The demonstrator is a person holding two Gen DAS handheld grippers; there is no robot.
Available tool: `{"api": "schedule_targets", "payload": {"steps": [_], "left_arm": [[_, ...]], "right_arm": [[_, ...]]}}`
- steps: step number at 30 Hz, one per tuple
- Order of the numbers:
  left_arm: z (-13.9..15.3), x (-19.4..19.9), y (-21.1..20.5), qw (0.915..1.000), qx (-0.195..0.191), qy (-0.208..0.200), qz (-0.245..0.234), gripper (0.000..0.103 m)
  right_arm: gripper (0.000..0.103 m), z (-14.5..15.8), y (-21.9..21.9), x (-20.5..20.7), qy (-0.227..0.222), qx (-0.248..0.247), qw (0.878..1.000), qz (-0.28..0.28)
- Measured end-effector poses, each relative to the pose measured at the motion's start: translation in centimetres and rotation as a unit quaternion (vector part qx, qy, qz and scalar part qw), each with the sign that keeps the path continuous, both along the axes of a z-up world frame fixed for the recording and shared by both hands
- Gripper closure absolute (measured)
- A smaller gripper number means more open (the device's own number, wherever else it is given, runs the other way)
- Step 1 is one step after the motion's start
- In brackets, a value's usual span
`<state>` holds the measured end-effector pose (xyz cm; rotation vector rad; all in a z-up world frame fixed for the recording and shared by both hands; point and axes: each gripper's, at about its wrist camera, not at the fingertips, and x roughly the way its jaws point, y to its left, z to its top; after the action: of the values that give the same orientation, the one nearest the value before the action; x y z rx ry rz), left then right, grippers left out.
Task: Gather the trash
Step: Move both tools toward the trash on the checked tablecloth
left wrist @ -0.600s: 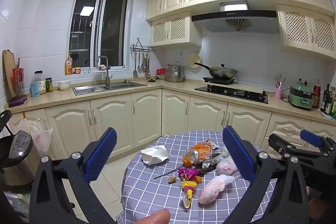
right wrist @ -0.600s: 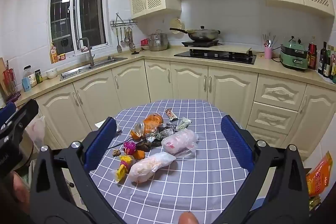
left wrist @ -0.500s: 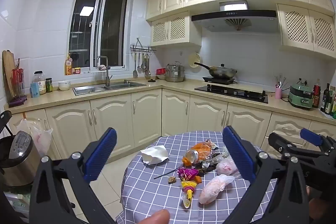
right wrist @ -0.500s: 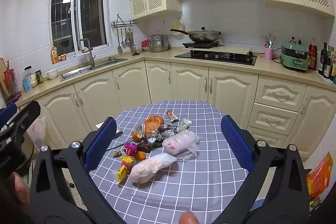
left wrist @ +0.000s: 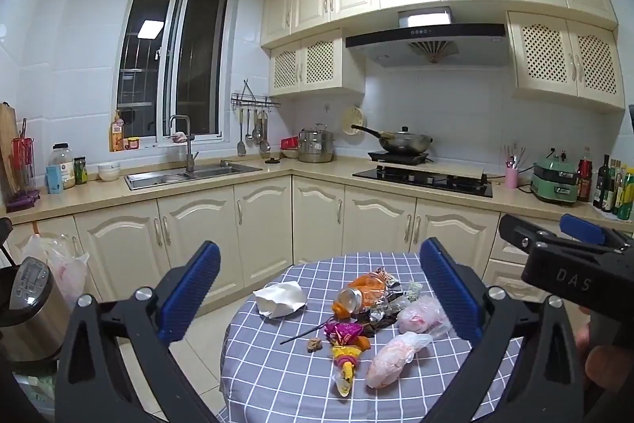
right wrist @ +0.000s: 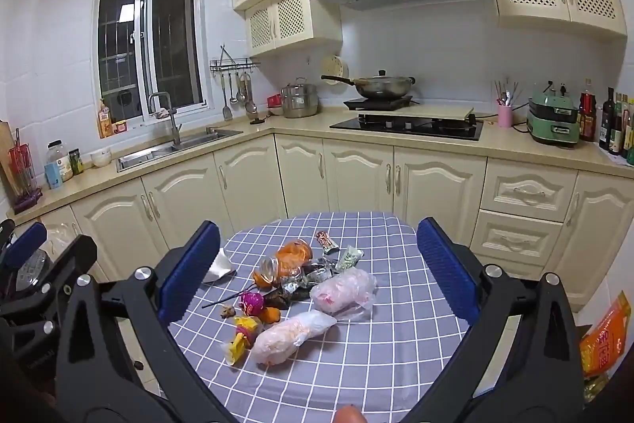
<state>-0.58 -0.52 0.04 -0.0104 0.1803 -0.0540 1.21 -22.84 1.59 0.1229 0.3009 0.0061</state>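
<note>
Centrally, crinkled plastic wrappers [right wrist: 344, 290] on checked cloth [right wrist: 396, 335]

A heap of mixed wrappers and plastic trash [right wrist: 301, 288] is lying mid-surface on the round, grey checked-cloth surface [right wrist: 396, 335]. A crumpled white paper napkin [left wrist: 279, 299] is sitting apart to its left. The cream L-shaped kitchen counter [right wrist: 495, 141] is running behind, with the steel sink [left wrist: 190, 175] left of the black glass hob [left wrist: 426, 179].

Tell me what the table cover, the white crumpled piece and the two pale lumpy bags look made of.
Table cover: looks like woven cloth, matte, draping over the round edge. White crumpled piece: probably paper or tissue, with stiff matte folds. Two pale bags: thin, translucent, glossy plastic film, wrinkled, with pinkish contents showing through.
</note>
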Motion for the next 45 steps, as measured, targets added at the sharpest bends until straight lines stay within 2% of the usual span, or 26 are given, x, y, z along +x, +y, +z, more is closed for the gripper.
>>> {"api": "schedule_targets", "payload": {"steps": [8, 35, 45], "left_arm": [[-0.1, 0.2, 0.5, 0.9998, -0.015, 0.004, -0.009, 0.004], [-1.4, 1.1, 1.4, 0.9993, -0.030, 0.014, -0.016, 0.004], [-3.7, 3.2, 1.8, 0.9985, -0.028, 0.046, -0.012, 0.004]], "right_arm": [[0.006, -0.3, 0.0, 0.2, 0.003, -0.001, 1.000, -0.001], [0.006, -0.5, 0.0, 1.2, 0.016, -0.005, 1.000, 0.000], [0.006, -2.5, -0.1, 3.0, 0.045, -0.003, 0.999, -0.002]]}}
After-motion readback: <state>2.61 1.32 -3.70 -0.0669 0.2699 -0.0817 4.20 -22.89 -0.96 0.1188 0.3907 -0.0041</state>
